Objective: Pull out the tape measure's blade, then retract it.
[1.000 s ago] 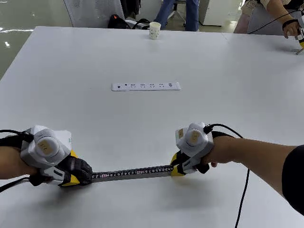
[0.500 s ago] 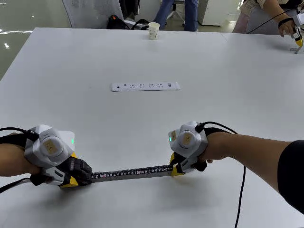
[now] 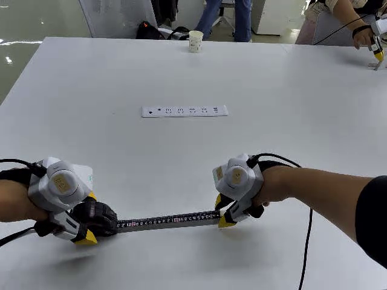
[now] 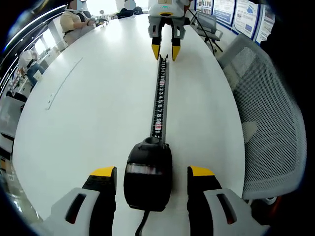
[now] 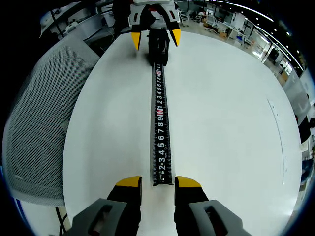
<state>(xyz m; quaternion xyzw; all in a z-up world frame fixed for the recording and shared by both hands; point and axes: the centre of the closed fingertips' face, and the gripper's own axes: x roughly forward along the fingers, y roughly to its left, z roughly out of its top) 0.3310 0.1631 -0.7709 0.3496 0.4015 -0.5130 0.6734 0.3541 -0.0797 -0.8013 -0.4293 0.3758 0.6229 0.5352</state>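
The case [image 4: 147,174] sits on the table [image 3: 272,121] between the jaws of the left gripper [image 4: 152,172]. The jaws stand wide apart with a gap on each side of the case: released, grasping nothing. The blade [image 3: 169,220] lies flat on the table, numbers up, and runs from the case to the right gripper [image 5: 158,181]. Its end lies between the right jaws, which are parted wider than the blade. A gap shows on one side and the other jaw is just beside the blade's edge, so nothing is clenched there either.

The blade lies near the table's near edge and roughly along it. In both gripper views a grey mesh chair [image 4: 266,113] stands just past that edge. A black cable [image 3: 308,241] trails from the right gripper back over the near edge.

On the far side of the blade the white top lies bare and wide up to a power strip [image 3: 184,110], well apart from both grippers. A cup [image 3: 196,39] stands near the far edge. At the far right corner another person's hand [image 3: 366,36] holds a gripper, well apart from the work. Past the far edge are a glossy floor [image 3: 36,18] and a dark bag [image 3: 148,27].
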